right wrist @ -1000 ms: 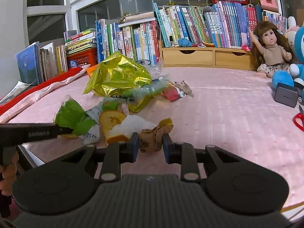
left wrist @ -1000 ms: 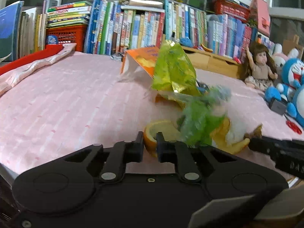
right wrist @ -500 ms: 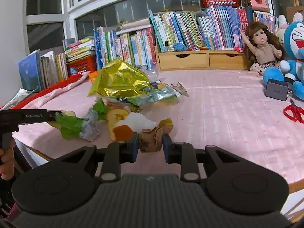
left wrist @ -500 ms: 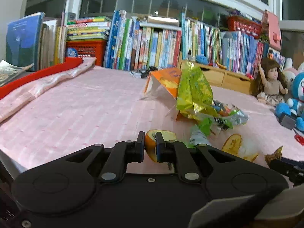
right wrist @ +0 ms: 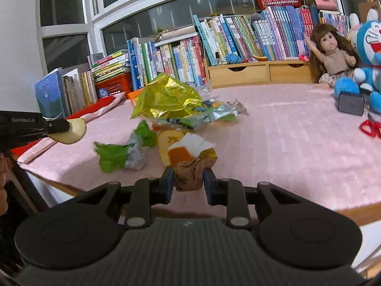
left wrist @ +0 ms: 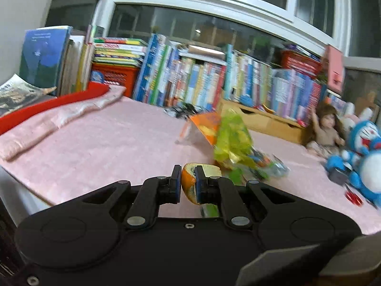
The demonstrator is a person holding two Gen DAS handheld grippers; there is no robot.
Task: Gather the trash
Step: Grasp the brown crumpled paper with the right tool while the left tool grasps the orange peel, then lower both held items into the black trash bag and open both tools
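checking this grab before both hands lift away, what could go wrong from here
1. The left tongs pinch the orange peel by one thin edge; it could slip out while carried.

2. The right tongs clamp a crumpled brown wrapper that touches the orange-and-white scrap behind it, so lifting may drag that scrap along.

3. The green wrapper lies near the front edge of the pink tabletop; a nudge could knock it off.

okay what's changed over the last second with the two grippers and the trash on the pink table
The left gripper, shut on the orange peel, has lifted it up and away from the trash pile, leftward in the right wrist view. Nothing was grabbed or released. The right gripper still pinches the brown crumpled paper; the green wrapper and gold foil bag stayed put.
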